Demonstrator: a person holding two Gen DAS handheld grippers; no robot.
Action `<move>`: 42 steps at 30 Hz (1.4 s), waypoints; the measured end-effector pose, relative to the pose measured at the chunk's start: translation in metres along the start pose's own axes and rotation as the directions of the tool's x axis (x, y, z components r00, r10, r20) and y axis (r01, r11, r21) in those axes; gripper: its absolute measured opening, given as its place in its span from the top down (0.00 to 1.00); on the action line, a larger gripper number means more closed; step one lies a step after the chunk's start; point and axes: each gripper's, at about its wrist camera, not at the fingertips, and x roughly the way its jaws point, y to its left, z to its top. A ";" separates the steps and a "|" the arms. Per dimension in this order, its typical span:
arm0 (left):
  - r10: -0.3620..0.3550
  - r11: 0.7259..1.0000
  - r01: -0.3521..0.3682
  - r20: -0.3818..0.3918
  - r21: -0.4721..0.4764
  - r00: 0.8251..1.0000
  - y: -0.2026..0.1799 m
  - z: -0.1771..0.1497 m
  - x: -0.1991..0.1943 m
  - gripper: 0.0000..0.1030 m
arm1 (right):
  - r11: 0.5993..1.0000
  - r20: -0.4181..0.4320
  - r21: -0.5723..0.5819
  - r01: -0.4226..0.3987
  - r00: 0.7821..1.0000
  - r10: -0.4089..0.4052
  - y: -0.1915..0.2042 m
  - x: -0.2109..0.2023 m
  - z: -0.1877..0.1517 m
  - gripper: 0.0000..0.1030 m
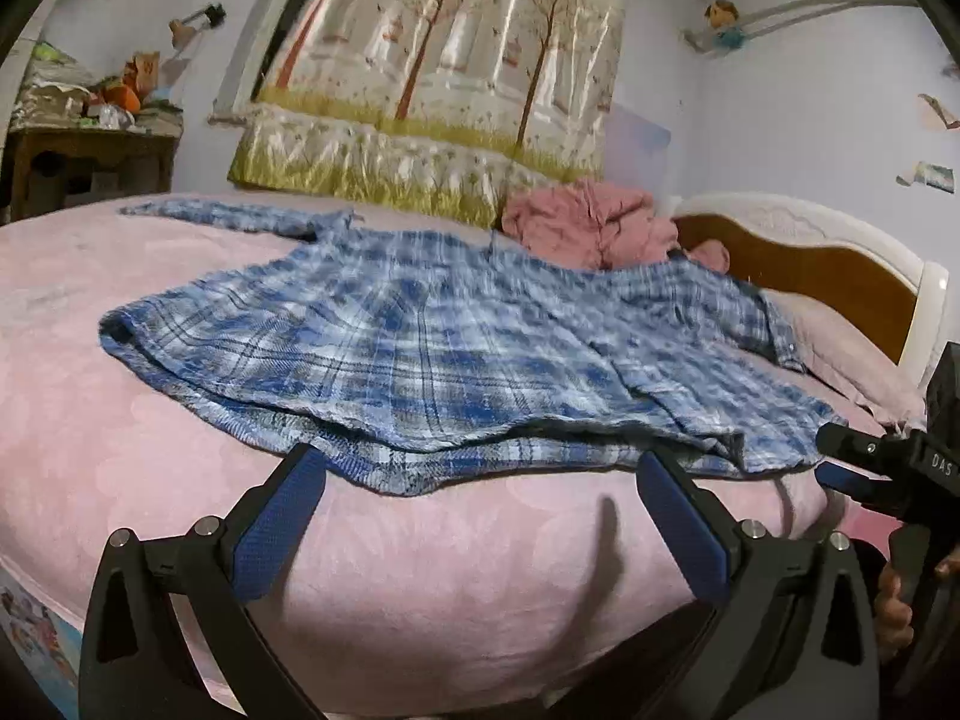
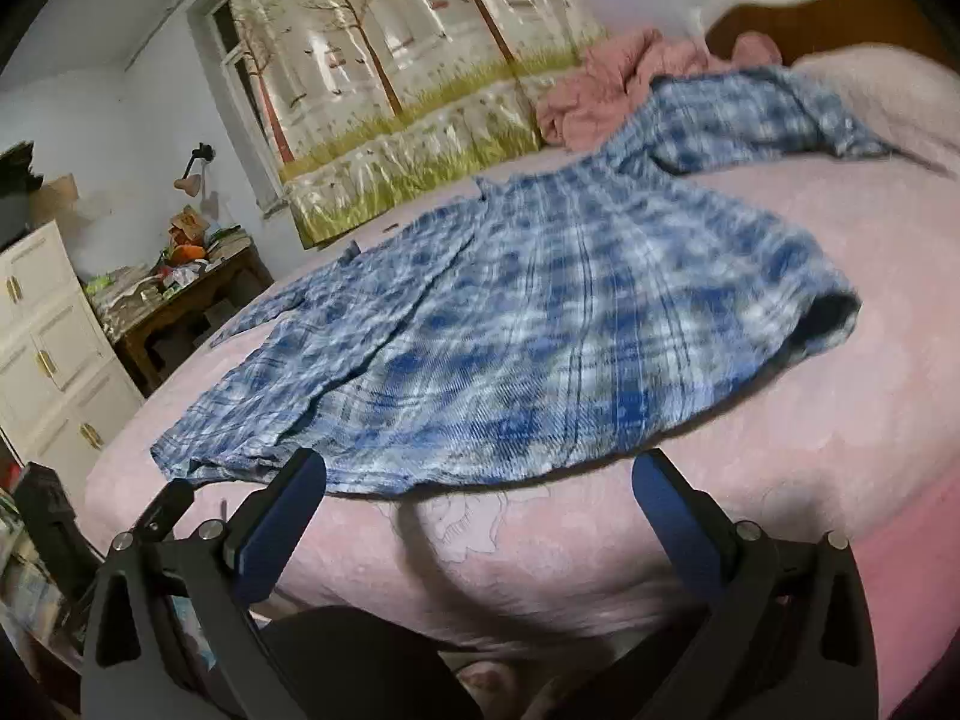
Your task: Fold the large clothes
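Left wrist view: left gripper [image 1: 477, 468] spread wide and empty, its blue-padded tips at the near hem of a blue plaid shirt [image 1: 432, 348]; the right gripper [image 1: 840, 462] enters at the shirt's right corner, its opening unclear here. Right wrist view: right gripper [image 2: 480, 471] wide open, empty, at the hem. Shirt lies spread, wrinkled, sleeves outstretched, on a pink bedspread [image 1: 120, 420] near a crumpled pink garment [image 1: 594, 222].

shirt [image 1: 420, 348] blue-white plaid | bedspread [image 1: 420, 570] pink | curtain [image 1: 456, 60] tree print

pink bed [image 1: 420, 588], tree-print curtain [image 1: 456, 60], cluttered desk [image 1: 90, 144]
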 end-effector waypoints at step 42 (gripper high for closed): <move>0.148 0.977 -0.134 -0.071 0.168 0.986 0.034 0.152 0.112 0.00 | 0.988 0.042 -0.050 0.143 0.989 -0.141 -0.045 0.098 0.180 0.13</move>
